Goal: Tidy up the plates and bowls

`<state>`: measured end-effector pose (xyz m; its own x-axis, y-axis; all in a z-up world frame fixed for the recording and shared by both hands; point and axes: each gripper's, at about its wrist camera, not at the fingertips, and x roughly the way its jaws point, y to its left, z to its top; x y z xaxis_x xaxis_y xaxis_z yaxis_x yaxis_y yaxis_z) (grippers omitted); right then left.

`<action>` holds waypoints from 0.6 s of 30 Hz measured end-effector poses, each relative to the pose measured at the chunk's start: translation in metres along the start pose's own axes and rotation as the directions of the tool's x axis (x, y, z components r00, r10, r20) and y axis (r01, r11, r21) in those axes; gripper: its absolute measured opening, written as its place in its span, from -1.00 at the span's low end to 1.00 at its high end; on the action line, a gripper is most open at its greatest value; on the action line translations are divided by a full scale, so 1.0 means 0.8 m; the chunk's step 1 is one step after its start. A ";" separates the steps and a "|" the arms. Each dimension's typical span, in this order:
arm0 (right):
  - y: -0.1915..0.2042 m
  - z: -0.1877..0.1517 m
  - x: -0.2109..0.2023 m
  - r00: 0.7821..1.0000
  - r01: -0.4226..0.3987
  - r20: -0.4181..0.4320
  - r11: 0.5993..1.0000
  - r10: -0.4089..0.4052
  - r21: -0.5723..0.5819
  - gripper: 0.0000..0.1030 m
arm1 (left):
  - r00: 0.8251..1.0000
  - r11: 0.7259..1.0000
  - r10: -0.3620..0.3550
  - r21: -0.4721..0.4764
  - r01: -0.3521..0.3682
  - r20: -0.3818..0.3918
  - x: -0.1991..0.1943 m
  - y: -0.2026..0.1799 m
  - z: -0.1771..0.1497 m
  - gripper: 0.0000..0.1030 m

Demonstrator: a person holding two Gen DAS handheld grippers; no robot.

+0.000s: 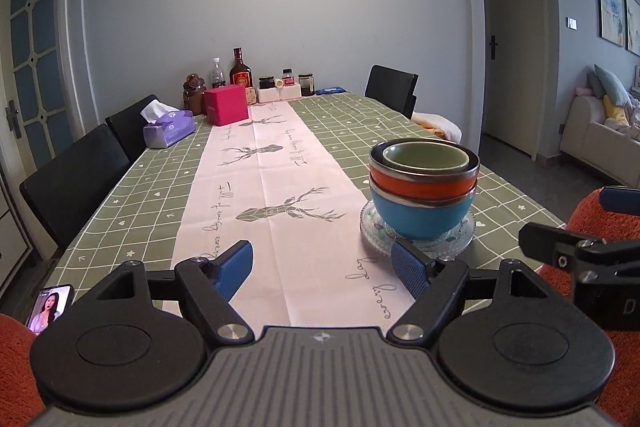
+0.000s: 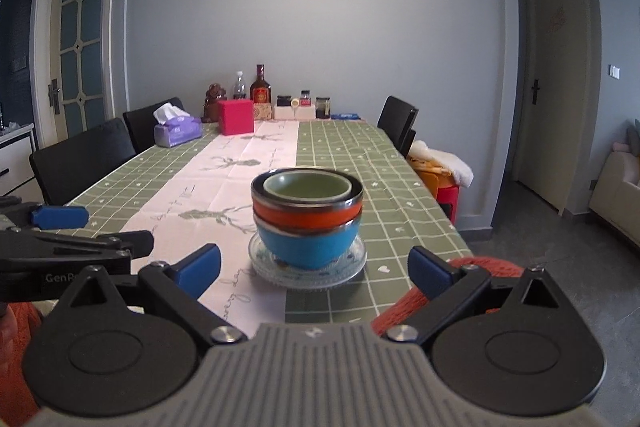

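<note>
Left claw (image 1: pixel 322 269) and right claw (image 2: pixel 314 269) both gape wide, empty.

Soft daylight fills both views, dimmer in the right wrist view, whose corners darken. Fisheye bending curves the doors (image 2: pixel 76 39) and wall edges. The bowls (image 2: pixel 307 215) cast faint shadows; their metal rims glint. Focus is slightly soft throughout.

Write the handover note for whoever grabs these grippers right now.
Left gripper: open, empty, low over the table runner, left of the stack.
Right gripper: open, empty, facing the stack head-on.
Stack: green bowl nested in orange bowl, that in blue bowl, all standing on a glass plate near the table's near right side.
Done: bowls appear nested on the plate.
Left: no other loose plates or bowls show; perhaps only moving the stack remains.
</note>
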<state>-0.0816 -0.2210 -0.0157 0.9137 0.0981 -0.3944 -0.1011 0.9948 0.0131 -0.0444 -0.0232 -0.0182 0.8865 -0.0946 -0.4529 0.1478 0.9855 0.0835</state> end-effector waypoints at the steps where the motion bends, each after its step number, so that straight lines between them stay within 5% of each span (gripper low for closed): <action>1: 0.001 -0.001 0.001 1.000 -0.003 -0.005 1.000 0.003 -0.003 0.90 | 1.000 1.000 -0.001 0.004 0.001 -0.002 0.000 -0.001 -0.001 0.79; 18: 0.004 -0.005 0.010 0.999 -0.006 -0.051 1.000 0.007 0.008 0.90 | 1.000 1.000 0.010 0.016 -0.010 -0.017 0.002 -0.001 -0.002 0.79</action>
<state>-0.0763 -0.2175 -0.0226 0.8918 0.1031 -0.4404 -0.1036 0.9944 0.0231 -0.0441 -0.0239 -0.0205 0.8803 -0.0818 -0.4672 0.1457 0.9840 0.1022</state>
